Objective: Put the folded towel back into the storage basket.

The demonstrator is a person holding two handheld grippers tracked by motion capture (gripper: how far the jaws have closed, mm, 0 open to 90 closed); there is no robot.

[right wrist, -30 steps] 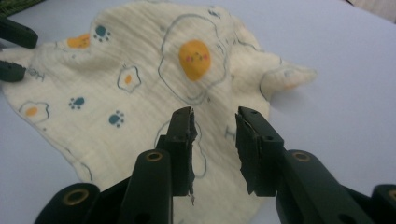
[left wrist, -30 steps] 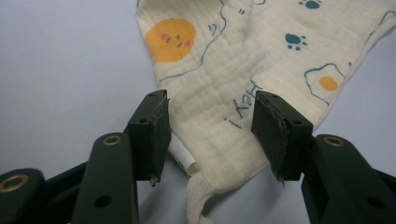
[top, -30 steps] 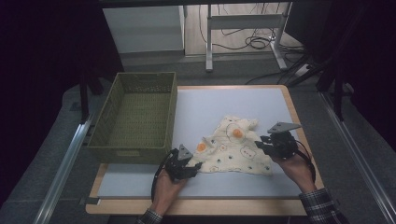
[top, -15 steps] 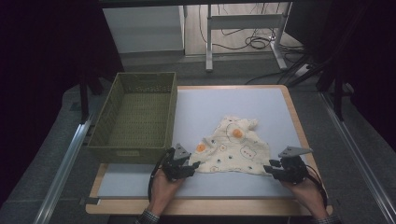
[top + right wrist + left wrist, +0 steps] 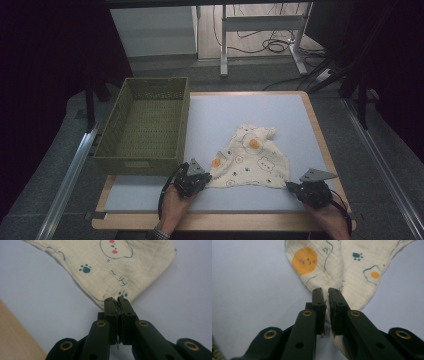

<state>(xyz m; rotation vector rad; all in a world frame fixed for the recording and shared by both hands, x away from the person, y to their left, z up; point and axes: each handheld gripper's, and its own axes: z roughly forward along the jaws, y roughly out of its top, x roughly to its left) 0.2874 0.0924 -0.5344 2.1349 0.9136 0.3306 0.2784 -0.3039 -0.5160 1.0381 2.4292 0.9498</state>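
Observation:
A cream cloth [image 5: 252, 160] printed with bears, eggs and paw marks lies crumpled on the pale blue mat [image 5: 250, 112]. My left gripper [image 5: 206, 179] has just closed its jaws on the cloth's near left corner; in the left gripper view the cloth [image 5: 342, 267] is pinched between the jaws of that gripper [image 5: 327, 291]. My right gripper [image 5: 290, 186] has just closed on the near right corner, and the right gripper view shows the cloth [image 5: 120, 262] clamped in the gripper [image 5: 115, 300].
A green woven basket [image 5: 145, 125] stands at the left of the mat, close to my left hand. The wooden table edge [image 5: 320, 130] frames the mat. Desk legs and cables [image 5: 270, 42] lie on the floor beyond.
My right gripper moved from the cloth's right side toward the near right edge of the table and down to the corner. Both grippers' jaws closed on the cloth. The left hand stayed put.

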